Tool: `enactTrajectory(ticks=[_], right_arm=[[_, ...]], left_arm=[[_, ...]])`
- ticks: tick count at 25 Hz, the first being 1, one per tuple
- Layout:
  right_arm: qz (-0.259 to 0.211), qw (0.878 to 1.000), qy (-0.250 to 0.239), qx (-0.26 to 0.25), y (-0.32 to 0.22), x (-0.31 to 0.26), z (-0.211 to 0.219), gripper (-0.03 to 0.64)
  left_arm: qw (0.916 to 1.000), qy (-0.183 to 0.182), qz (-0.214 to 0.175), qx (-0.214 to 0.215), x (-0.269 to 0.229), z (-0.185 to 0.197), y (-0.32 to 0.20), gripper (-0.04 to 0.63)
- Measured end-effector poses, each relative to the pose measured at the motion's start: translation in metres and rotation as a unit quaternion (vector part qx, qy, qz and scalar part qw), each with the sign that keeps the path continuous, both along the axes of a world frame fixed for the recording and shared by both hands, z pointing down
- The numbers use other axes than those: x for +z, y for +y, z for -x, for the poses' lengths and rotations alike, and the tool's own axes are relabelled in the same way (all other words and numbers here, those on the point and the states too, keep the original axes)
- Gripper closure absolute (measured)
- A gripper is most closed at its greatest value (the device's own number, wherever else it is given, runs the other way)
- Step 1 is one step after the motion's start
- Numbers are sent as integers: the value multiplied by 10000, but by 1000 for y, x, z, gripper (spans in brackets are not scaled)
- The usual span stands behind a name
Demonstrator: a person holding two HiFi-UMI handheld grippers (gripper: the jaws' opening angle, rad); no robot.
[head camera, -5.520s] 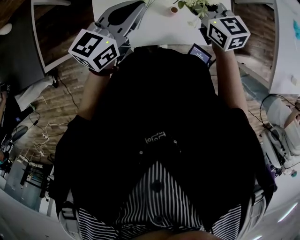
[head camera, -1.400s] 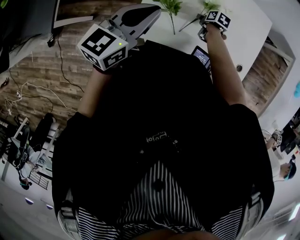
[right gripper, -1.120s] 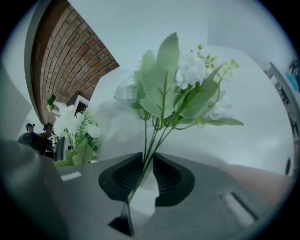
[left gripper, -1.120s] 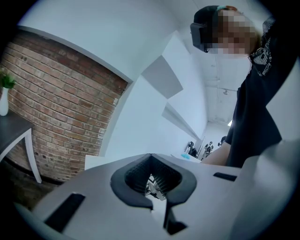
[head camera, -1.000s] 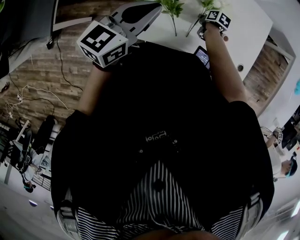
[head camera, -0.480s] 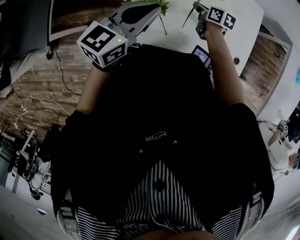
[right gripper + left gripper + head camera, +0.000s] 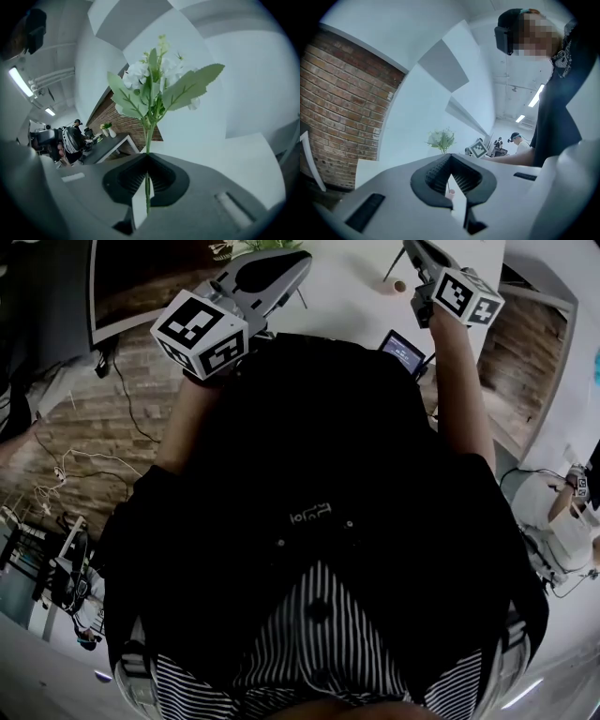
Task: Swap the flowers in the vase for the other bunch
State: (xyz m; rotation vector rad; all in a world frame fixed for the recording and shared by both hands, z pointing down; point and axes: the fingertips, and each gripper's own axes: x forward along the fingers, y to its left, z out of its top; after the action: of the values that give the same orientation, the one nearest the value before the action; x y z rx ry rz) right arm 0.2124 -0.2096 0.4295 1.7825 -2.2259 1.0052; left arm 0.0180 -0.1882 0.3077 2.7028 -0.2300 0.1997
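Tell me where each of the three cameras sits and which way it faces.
Head view: on the person's head, looking steeply down; shows their torso, left tongs and right tongs by a white table.
Left gripper view: rides the left tongs, looks along shut jaws toward a white wall; torso and right arm at right.
Right gripper view: rides the right tongs, looks along jaws shut on a flower stem; no body part clear.
Shared: the right tongs' marker cube shows in head and left gripper views.

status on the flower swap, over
Left gripper shut, empty. Right gripper shut on bunch stem, held upright above table. Vase on table near it; other bunch lies past Left gripper. Nothing in the way.
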Motion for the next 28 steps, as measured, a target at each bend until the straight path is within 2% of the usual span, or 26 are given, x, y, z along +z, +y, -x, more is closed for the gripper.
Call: enactTrajectory(ticks=[3,7,10,13,20,25,28], right_arm=[[-379,9989,246,113,16,-15,-20,607],[-662,9963,451,302,25,-11,-22,607],[-768,9950,484,420,43,7,-49,607],[-758,9950,524,380,52,31,-57,607],[-653,9960,525,297,62,72,-39,603],[-498,9928,1086,-110,74,87,-20,594],[-332,9921,1148,-372,83,97,-10,568]], left_arm=[[9999,-10,-45,97,-4,-15,9,589],[9999,-30,-67,144,-4,-10,8,589],[9998,-89,-69,162,1,-37,26,589],[9997,-144,-72,169,4,-50,36,589],[9997,-229,-51,36,6,-39,34,589],[9996,-267,-42,-14,9,-37,34,589],[9996,-257,-60,25,8,-41,37,589]])
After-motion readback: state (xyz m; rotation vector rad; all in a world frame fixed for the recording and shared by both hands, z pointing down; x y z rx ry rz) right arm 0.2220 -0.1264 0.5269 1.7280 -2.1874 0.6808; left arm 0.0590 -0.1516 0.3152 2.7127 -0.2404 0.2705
